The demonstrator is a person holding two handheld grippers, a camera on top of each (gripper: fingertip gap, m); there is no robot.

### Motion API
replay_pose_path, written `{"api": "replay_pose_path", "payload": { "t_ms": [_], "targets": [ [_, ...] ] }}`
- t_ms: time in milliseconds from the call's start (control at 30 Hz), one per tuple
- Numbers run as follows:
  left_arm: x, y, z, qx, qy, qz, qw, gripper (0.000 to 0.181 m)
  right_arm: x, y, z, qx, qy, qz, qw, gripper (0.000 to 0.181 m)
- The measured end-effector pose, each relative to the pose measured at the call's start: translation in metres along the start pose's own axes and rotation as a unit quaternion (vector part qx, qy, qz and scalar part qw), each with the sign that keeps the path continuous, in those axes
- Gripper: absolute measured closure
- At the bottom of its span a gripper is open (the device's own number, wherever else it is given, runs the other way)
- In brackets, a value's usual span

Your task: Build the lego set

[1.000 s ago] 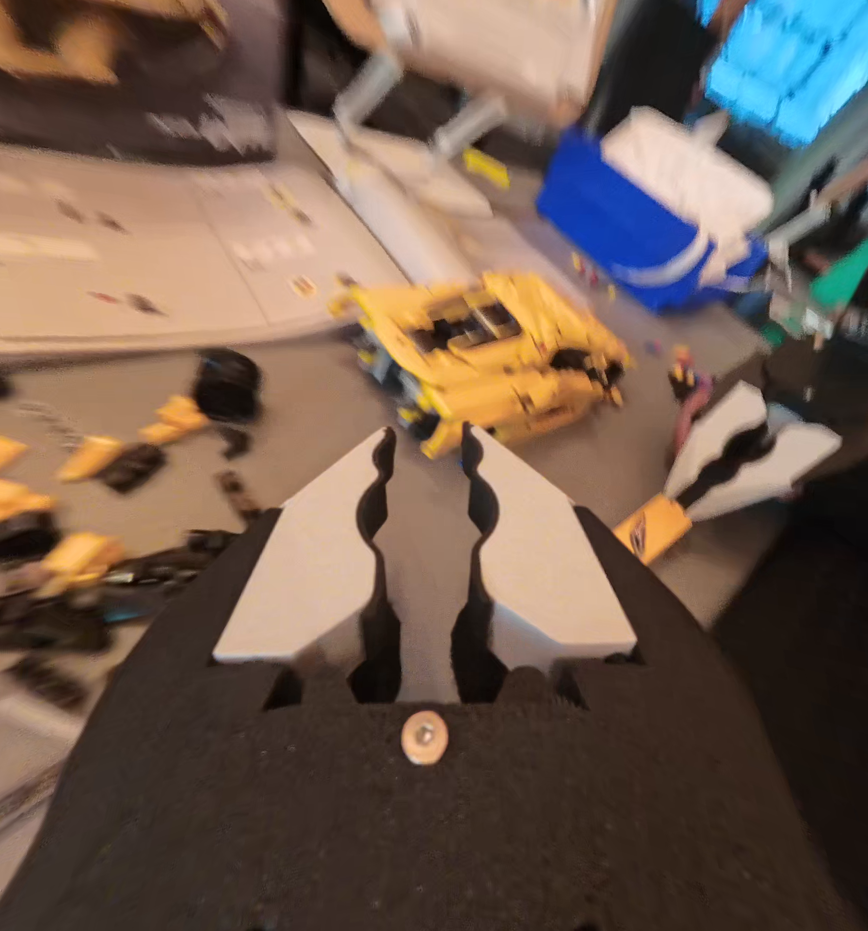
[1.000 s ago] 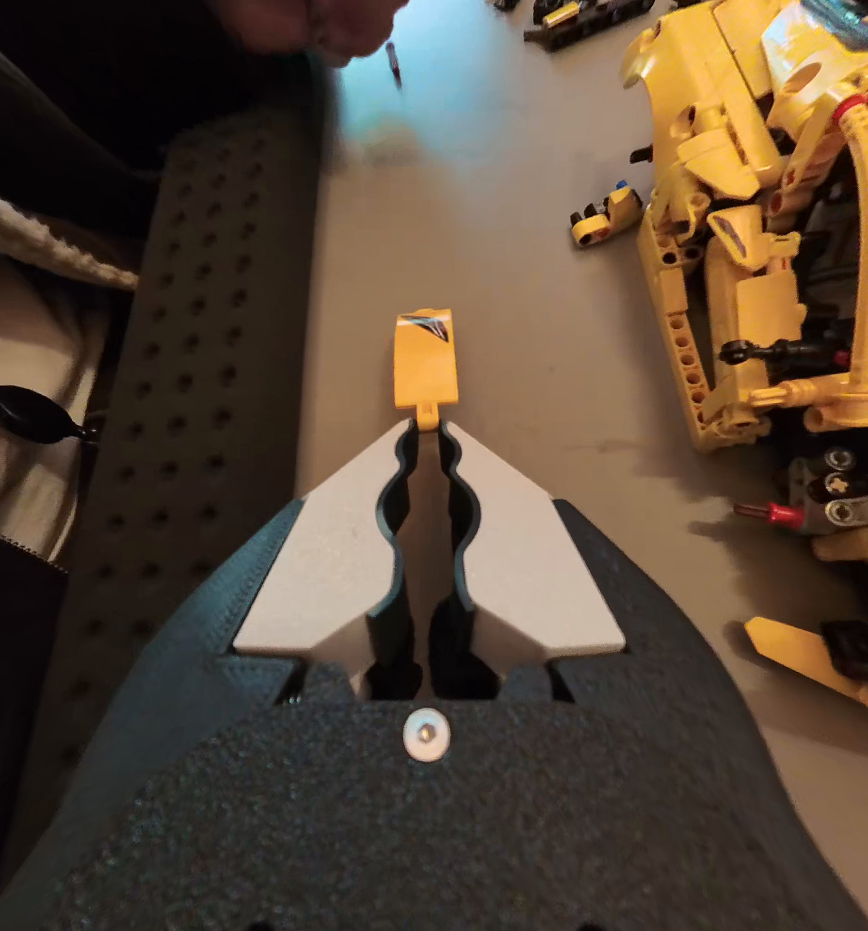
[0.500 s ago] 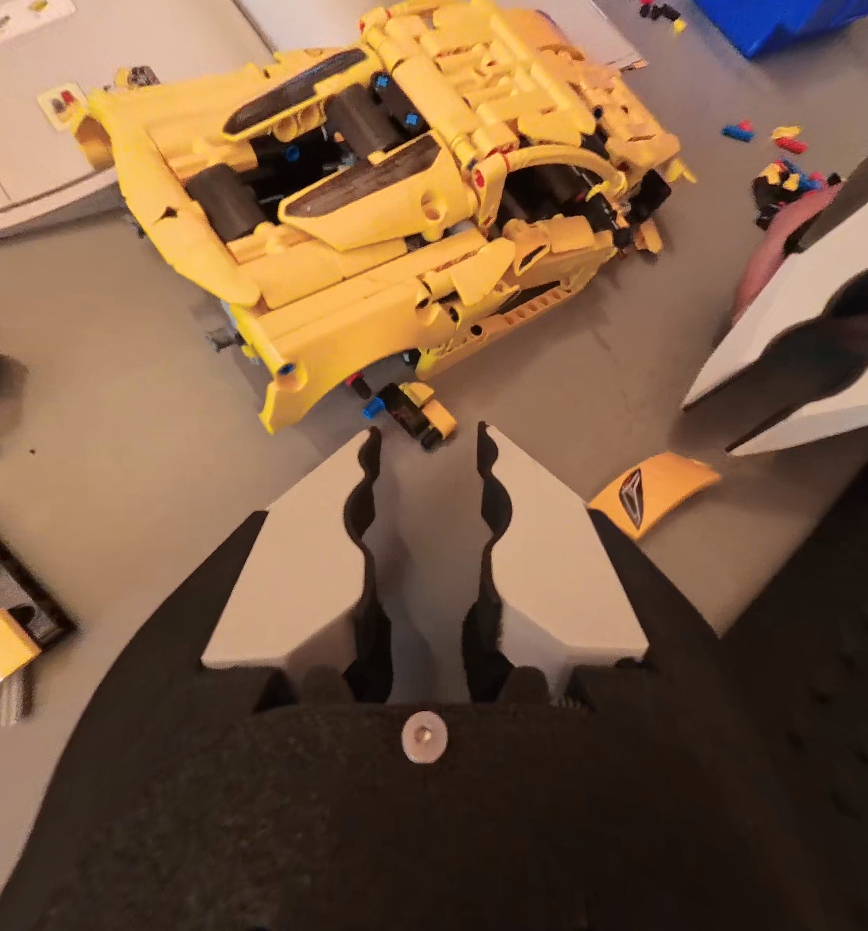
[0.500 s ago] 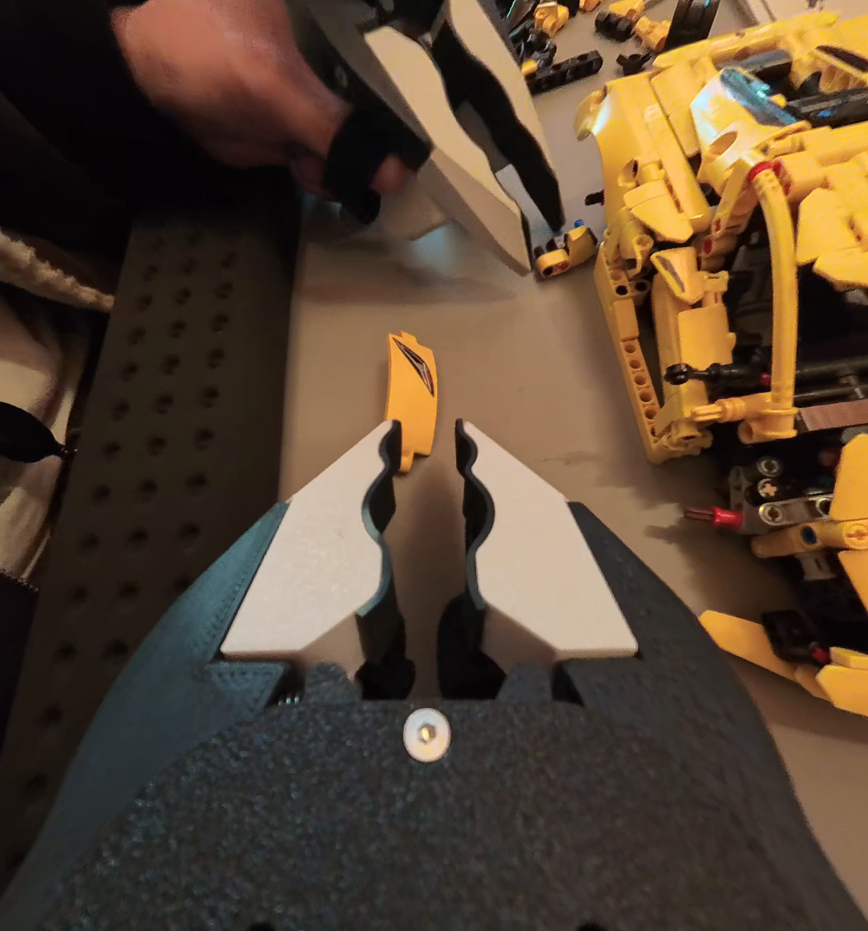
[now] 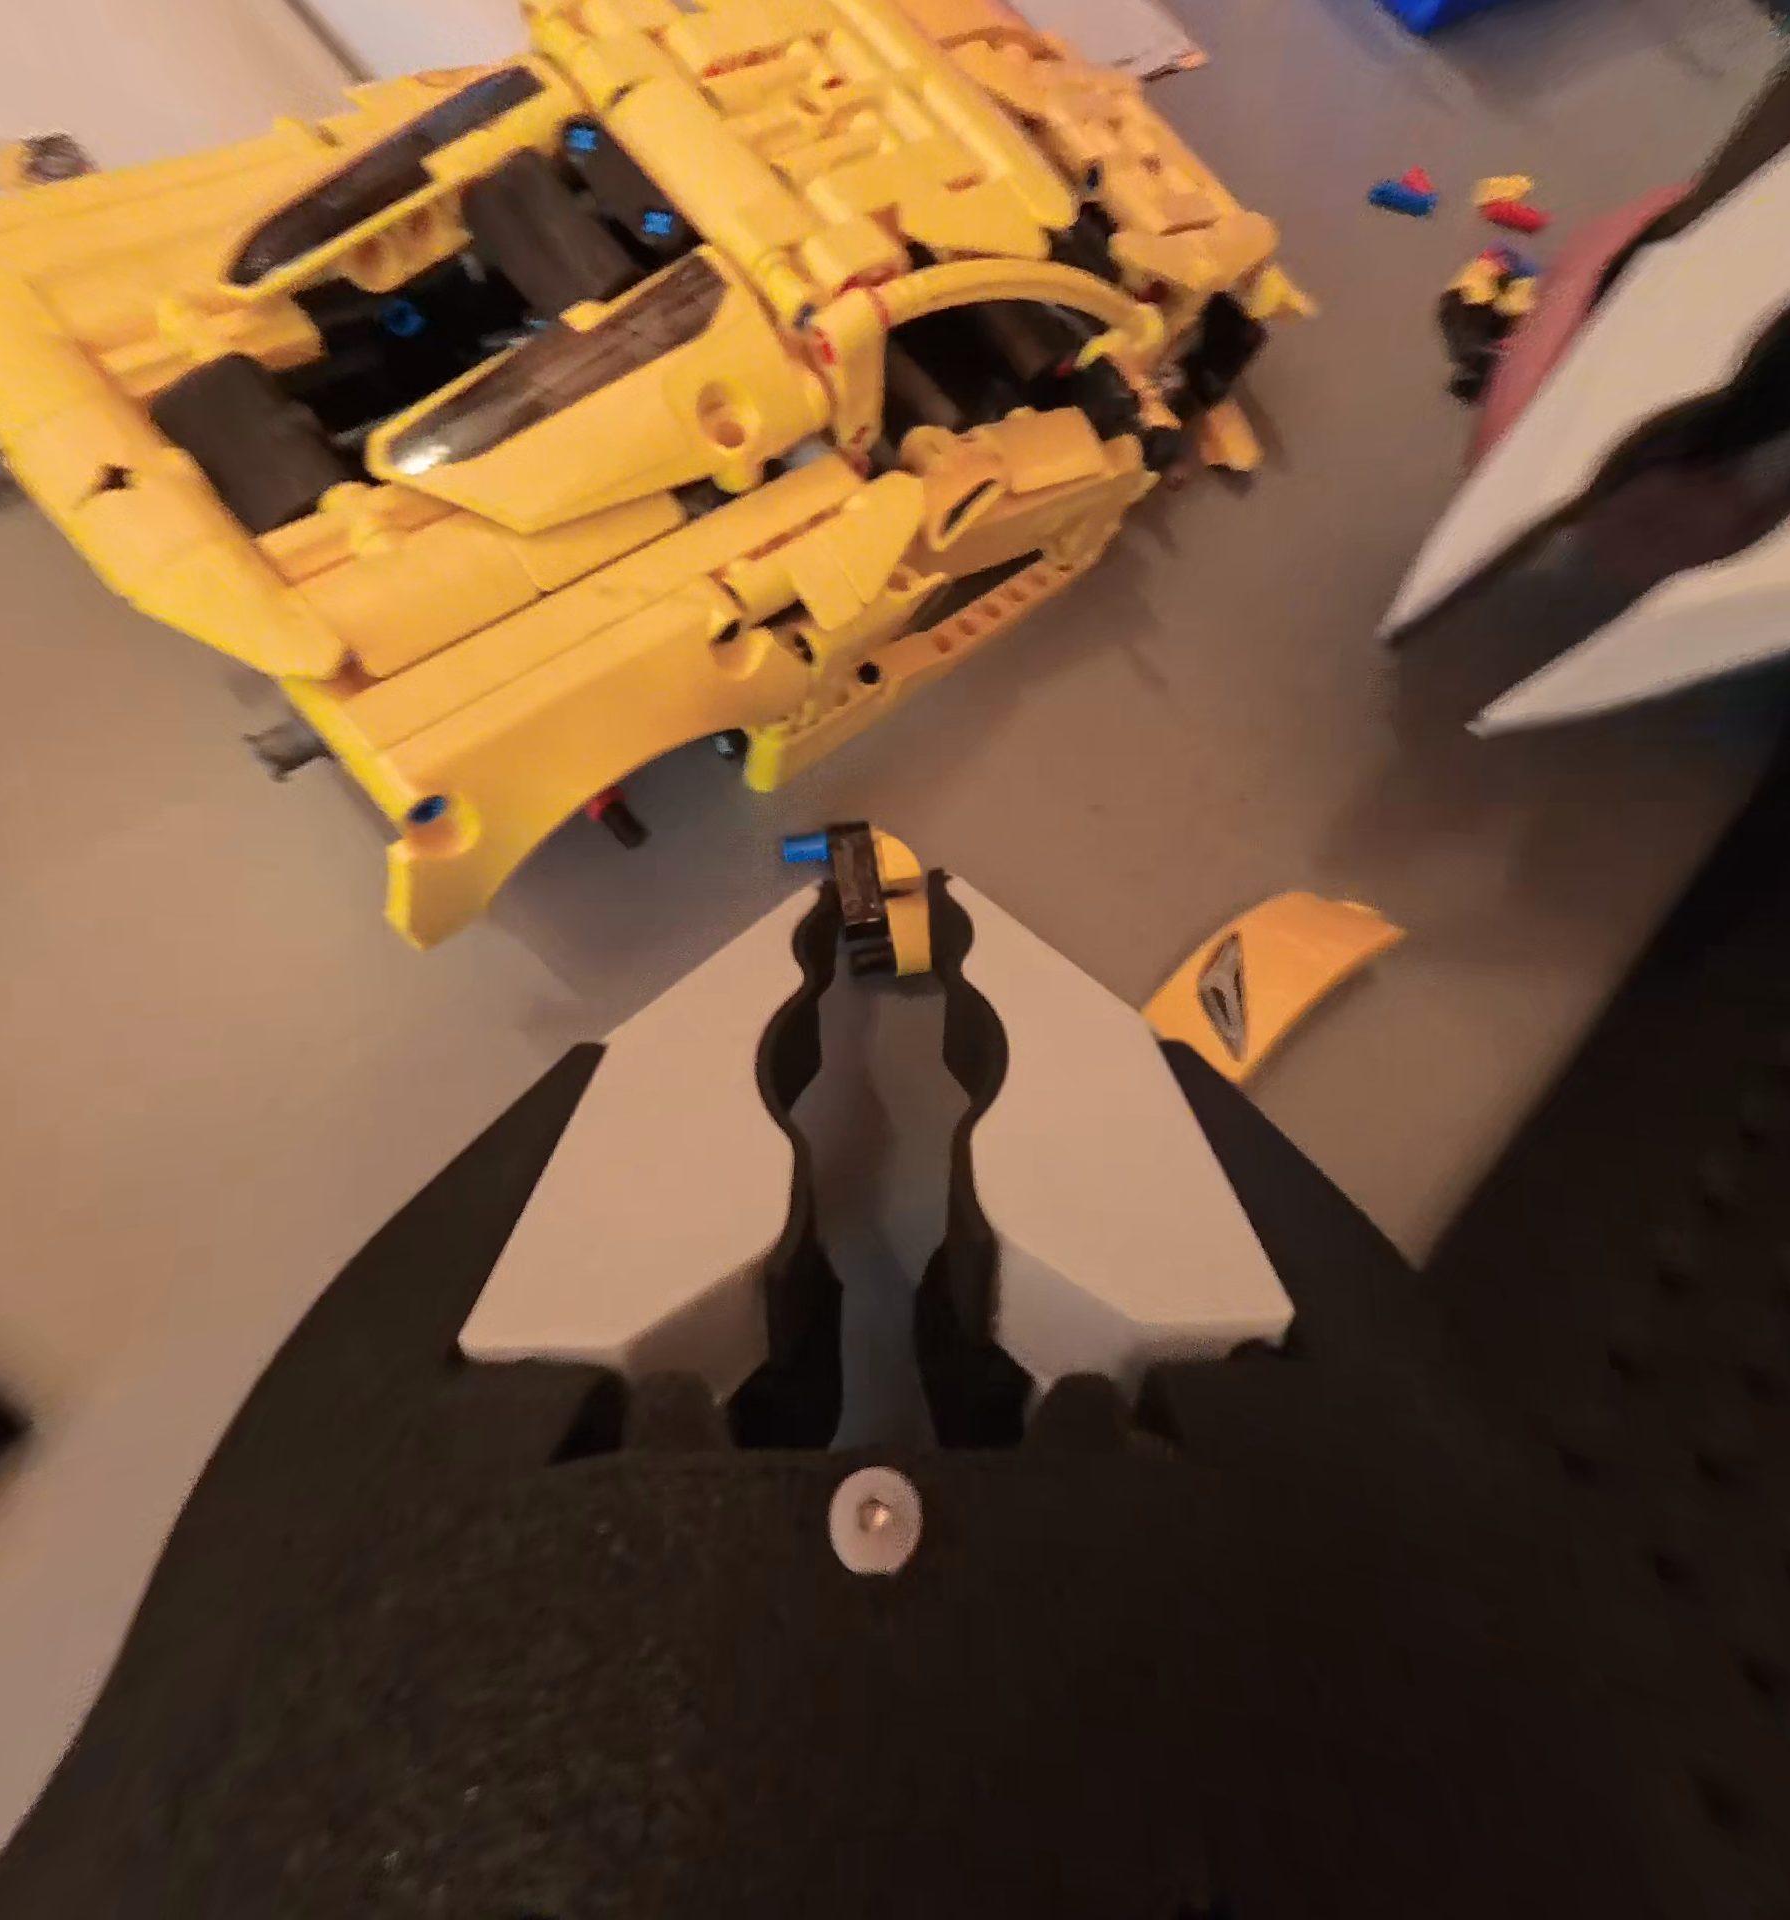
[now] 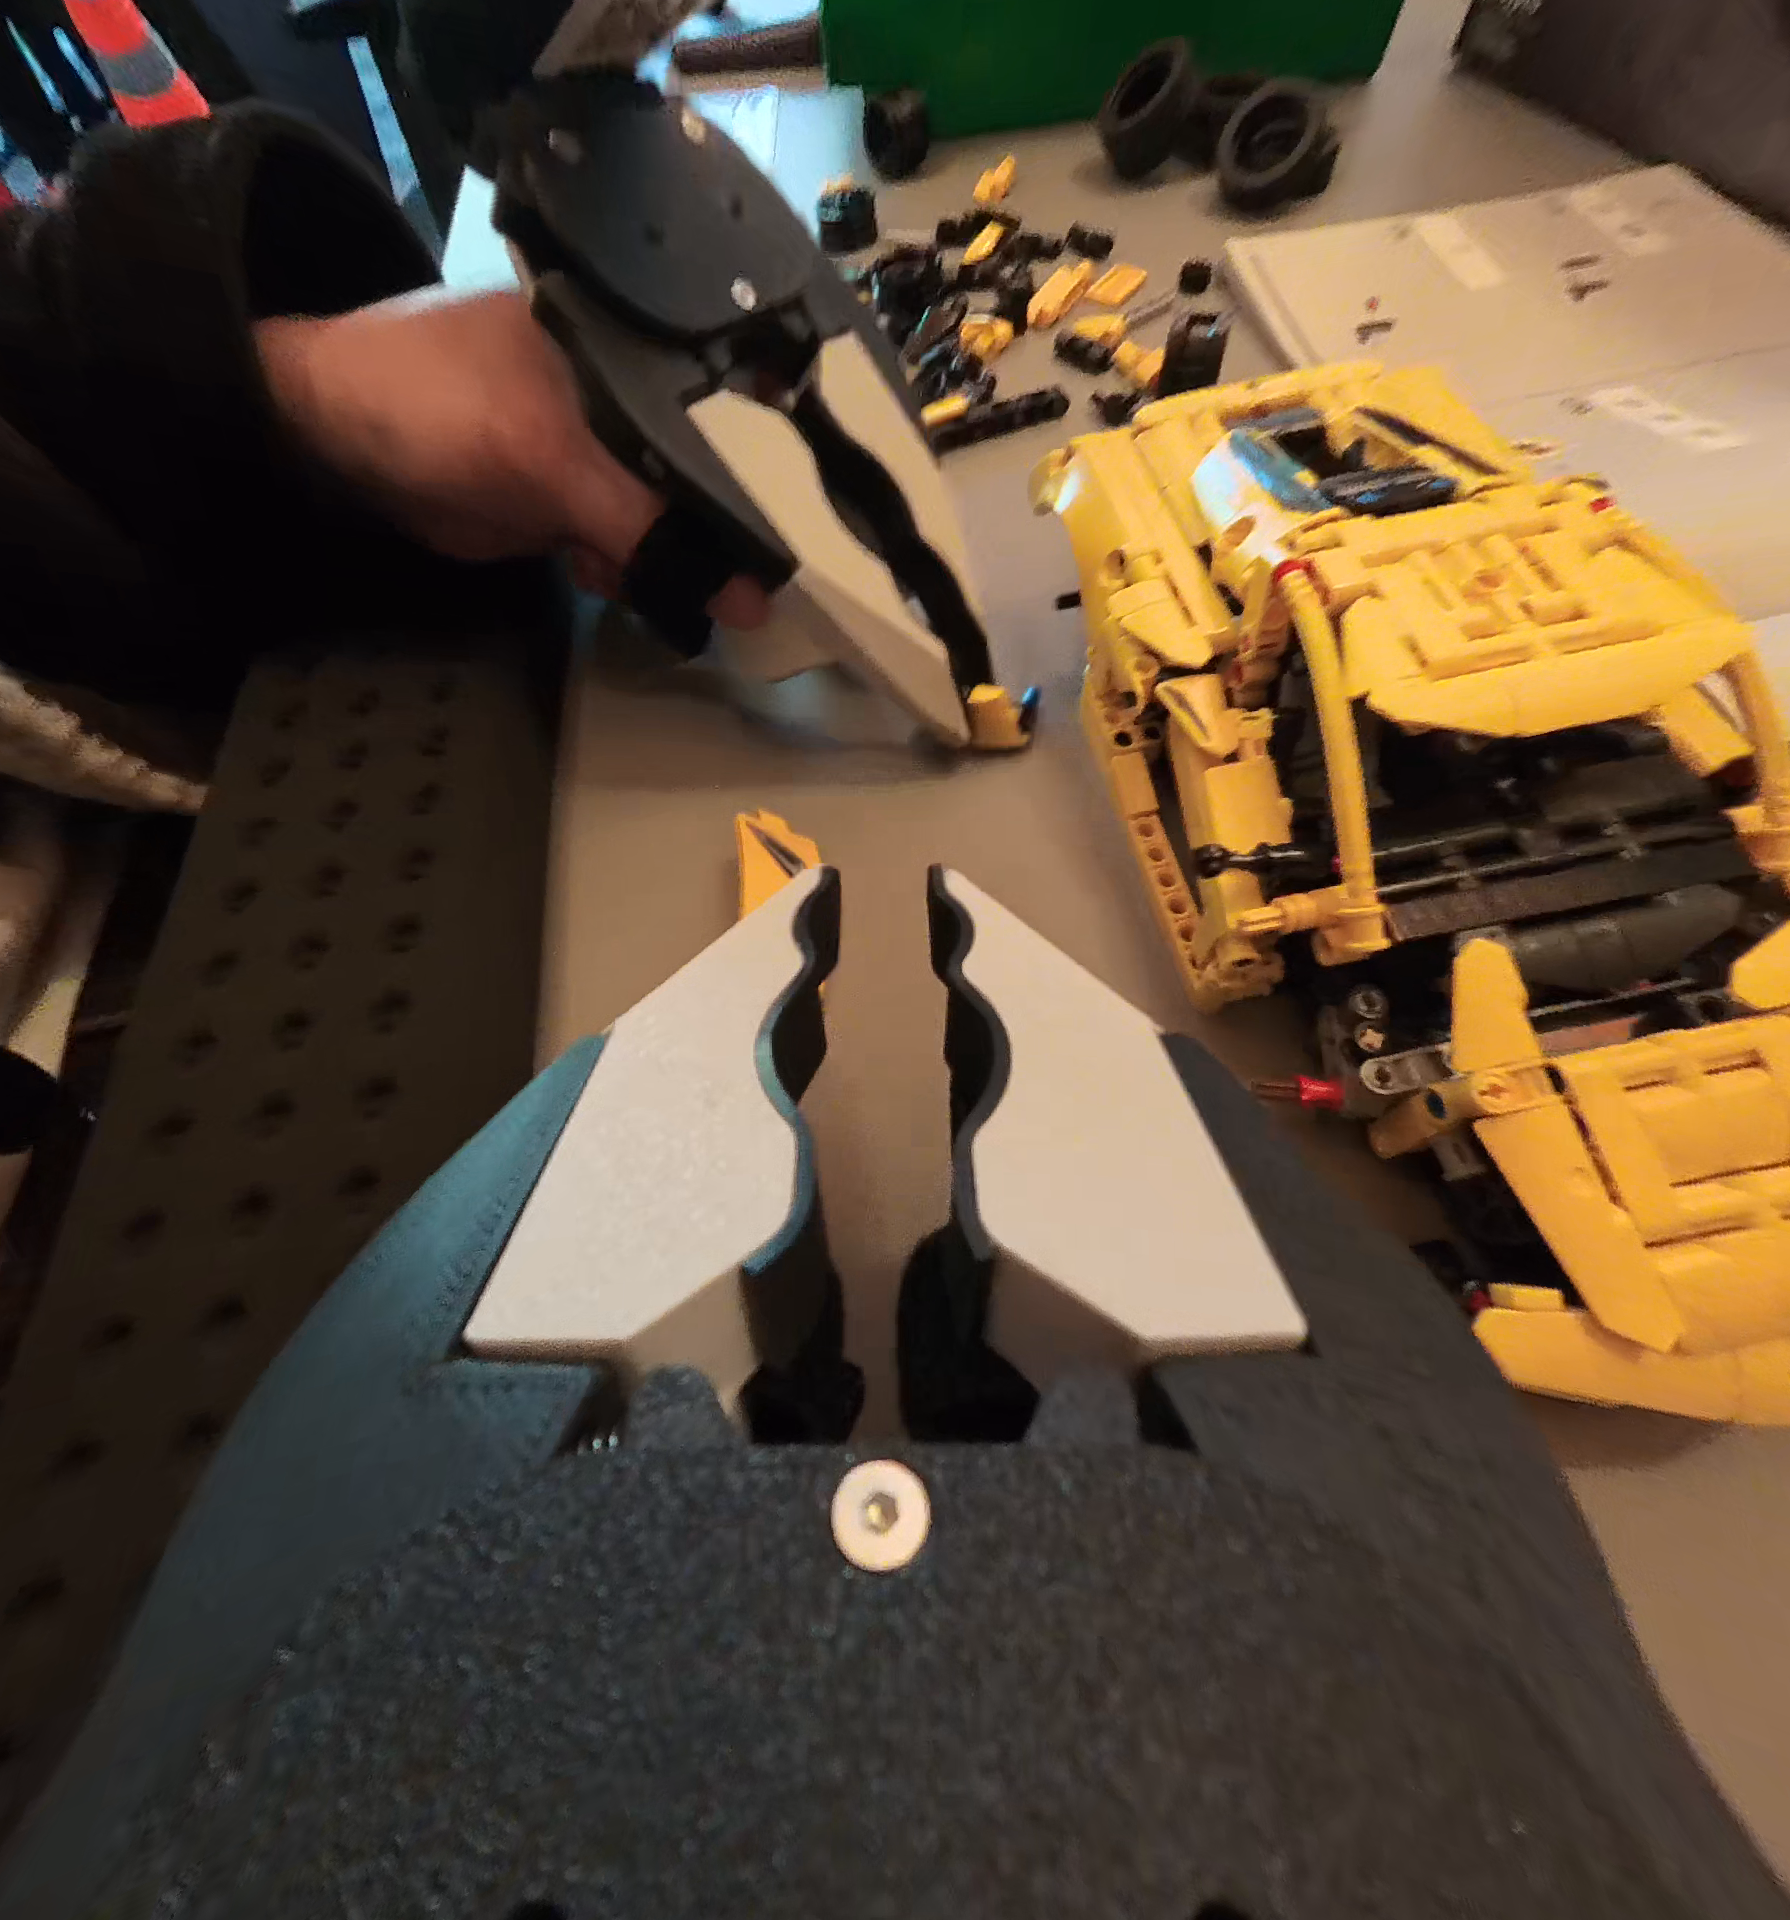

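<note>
The part-built yellow car [image 5: 662, 416] lies on the grey table and also shows in the right wrist view [image 6: 1442, 779]. My left gripper [image 5: 878, 891] is down at the table just in front of the car, shut on a small yellow and black piece with a blue pin [image 5: 875, 904]. The right wrist view shows this grip from the side [image 6: 995, 717]. A curved yellow panel [image 5: 1275, 966] lies flat to the right of it. My right gripper [image 6: 880, 883] is open and empty above the table, with the panel [image 6: 766, 857] just left of its left finger.
Black tyres [image 6: 1275, 145], a green box [image 6: 1078, 52] and several loose yellow and black pieces [image 6: 995, 301] lie at the back. An open instruction booklet [image 6: 1545, 291] is behind the car. A dark perforated board [image 6: 278, 987] borders the table's left. Small coloured pieces [image 5: 1473, 208] lie right of the car. One gripper's finger ends stand about 10 cm off the other's.
My right gripper opened, released the curved yellow panel and drew back from it. My left gripper swung in towards the car, came down and closed on the small yellow and black piece.
</note>
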State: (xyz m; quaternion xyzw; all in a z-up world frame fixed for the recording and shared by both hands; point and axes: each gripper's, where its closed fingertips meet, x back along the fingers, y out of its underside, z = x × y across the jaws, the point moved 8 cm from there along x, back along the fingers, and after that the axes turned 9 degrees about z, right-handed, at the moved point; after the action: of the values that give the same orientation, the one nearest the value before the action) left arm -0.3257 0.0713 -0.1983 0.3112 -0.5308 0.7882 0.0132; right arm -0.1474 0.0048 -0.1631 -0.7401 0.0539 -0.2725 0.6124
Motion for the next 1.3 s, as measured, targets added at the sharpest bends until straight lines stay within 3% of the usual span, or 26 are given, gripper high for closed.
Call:
{"api": "replay_pose_path", "payload": {
  "t_ms": [100, 267, 500, 700, 833, 900, 1000, 1067, 1300],
  "targets": [
    [0.009, -0.010, 0.014, 0.020, 0.121, 0.061, 0.991, 0.165, 0.009, -0.008, 0.005, -0.033, 0.003, 0.041, 0.999, 0.165],
    [0.042, -0.038, 0.034, 0.056, 0.295, 0.230, 0.926, 0.165, 0.021, -0.028, 0.005, -0.078, -0.019, 0.133, 0.988, 0.153],
    [0.049, -0.046, 0.025, 0.216, 0.417, 0.281, 0.837, 0.165, -0.006, -0.048, -0.021, 0.094, 0.052, 0.186, 0.977, 0.145],
    [0.049, -0.045, 0.021, 0.269, 0.454, 0.282, 0.801, 0.165, -0.011, -0.054, -0.032, 0.150, 0.079, 0.232, 0.958, 0.140],
    [0.046, -0.042, 0.028, 0.297, 0.512, 0.252, 0.766, 0.165, -0.007, -0.055, -0.030, 0.136, 0.067, 0.247, 0.957, 0.142],
    [0.048, -0.043, 0.030, 0.324, 0.552, 0.244, 0.729, 0.165, -0.005, -0.056, -0.032, 0.091, 0.016, 0.263, 0.960, 0.148],
    [0.048, -0.041, 0.032, 0.348, 0.586, 0.229, 0.695, 0.165, -0.002, -0.058, -0.035, -0.032, -0.110, 0.286, 0.951, 0.155],
    [0.048, -0.040, 0.036, 0.358, 0.610, 0.212, 0.675, 0.165, -0.002, -0.057, -0.031, -0.085, -0.147, 0.277, 0.946, 0.155],
    [0.044, -0.034, 0.055, 0.343, 0.645, 0.148, 0.667, 0.166, -0.003, -0.057, -0.042, -0.073, -0.203, 0.280, 0.935, 0.168]
  ]
}}
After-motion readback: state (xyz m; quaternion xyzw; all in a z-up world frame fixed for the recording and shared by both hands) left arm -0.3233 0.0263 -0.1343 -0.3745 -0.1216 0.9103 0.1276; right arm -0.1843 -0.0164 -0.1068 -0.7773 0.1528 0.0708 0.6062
